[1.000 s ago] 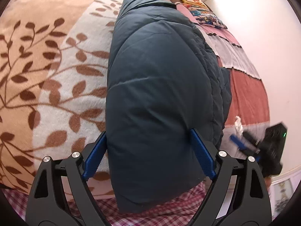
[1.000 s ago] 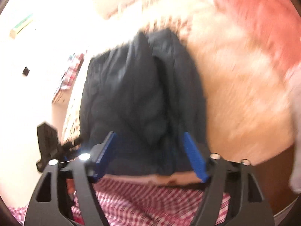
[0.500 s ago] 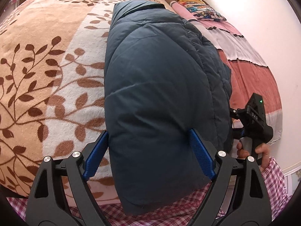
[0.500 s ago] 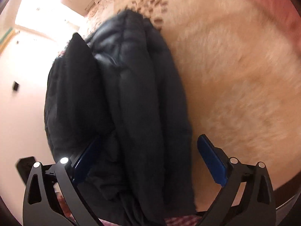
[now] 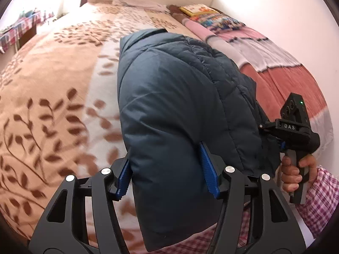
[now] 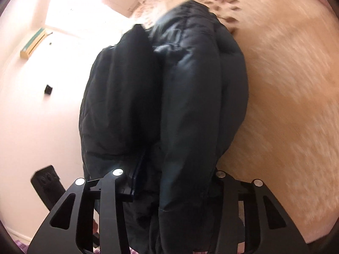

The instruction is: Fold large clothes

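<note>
A folded dark blue puffer jacket (image 5: 169,105) lies on a bed, directly ahead of both grippers and reaching back between their fingers. The left gripper (image 5: 167,173) is closing. Its blue pads (image 5: 208,175) sit against the sides of the jacket's near end, and the padded fabric bulges around them, so the gripper has hold of the jacket. Beyond and to the left of this gripper spreads a tan blanket (image 5: 53,105) printed with brown leaves. To its right, past the jacket, lies a pink and white striped blanket (image 5: 281,78), and farther ahead some colourful books (image 5: 207,14) rest near the headboard.

To the right of the left gripper, a hand (image 5: 296,173) grips the handle of the right gripper (image 6: 171,182), level with the jacket's right edge. In the right wrist view this gripper is also closing. The jacket's thick folds fill the space between its fingers and hide the pads, which press into the fabric. A pale wall (image 6: 42,105) stands to its left and the blurred tan blanket to its right.
</note>
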{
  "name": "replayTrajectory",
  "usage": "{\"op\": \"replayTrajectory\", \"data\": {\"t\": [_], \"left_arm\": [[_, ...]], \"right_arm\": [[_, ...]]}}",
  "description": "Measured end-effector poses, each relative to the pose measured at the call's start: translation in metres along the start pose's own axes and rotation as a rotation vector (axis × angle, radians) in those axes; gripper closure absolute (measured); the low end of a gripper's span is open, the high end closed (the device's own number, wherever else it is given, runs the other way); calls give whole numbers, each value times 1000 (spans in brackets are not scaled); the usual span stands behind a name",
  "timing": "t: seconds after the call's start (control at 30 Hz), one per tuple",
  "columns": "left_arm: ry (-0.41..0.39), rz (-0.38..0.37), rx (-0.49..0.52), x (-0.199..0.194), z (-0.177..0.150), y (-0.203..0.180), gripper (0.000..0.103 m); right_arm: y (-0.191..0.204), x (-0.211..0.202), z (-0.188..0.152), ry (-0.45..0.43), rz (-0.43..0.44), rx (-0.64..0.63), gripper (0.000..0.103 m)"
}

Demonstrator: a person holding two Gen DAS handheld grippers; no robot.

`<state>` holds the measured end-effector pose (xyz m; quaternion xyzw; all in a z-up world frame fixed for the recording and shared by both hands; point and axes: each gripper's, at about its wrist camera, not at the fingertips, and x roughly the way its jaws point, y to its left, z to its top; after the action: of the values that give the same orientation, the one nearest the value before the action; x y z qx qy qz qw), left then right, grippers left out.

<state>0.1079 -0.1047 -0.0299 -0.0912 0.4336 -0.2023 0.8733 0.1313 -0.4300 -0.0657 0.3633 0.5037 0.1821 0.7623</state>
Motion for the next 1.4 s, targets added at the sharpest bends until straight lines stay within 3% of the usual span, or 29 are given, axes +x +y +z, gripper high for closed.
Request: {"op": "replayTrajectory", "data": {"t": [0.27,0.43,0.53,0.67,0.77,1.0,1.07,1.1,1.17,1.27,1.4], "left_arm": [[-58,107,-47,7,47,68,46],[-61,117,-90,15,53,91,46],[-61,120,-81,16,49,88,42],[-62,166,-59,11,49,83,36],[-78,193,-42,-1,51,79,36],[-122,165,-68,-42,42,68,35],[-123,160,-80,-52,33,65,35],[-122,158,-80,-55,29,64,35],[-119,158,-72,-62,17,58,35],[-97,159,-64,-64,3,53,35],[-66,166,-66,-65,-12,51,35]], "right_arm": [[59,67,33,9,-40,-86,60],[78,96,37,14,-77,-114,60],[74,98,35,12,-77,-87,53],[56,78,29,-10,-128,-36,30],[58,63,25,-24,-141,-45,29],[73,2,1,-133,-185,-117,30],[80,-16,-14,-161,-216,-162,53],[83,-19,-23,-157,-224,-176,59],[86,-18,-44,-135,-235,-201,86],[93,2,-59,-100,-295,-231,94],[76,26,-58,-49,-358,-196,94]]}}
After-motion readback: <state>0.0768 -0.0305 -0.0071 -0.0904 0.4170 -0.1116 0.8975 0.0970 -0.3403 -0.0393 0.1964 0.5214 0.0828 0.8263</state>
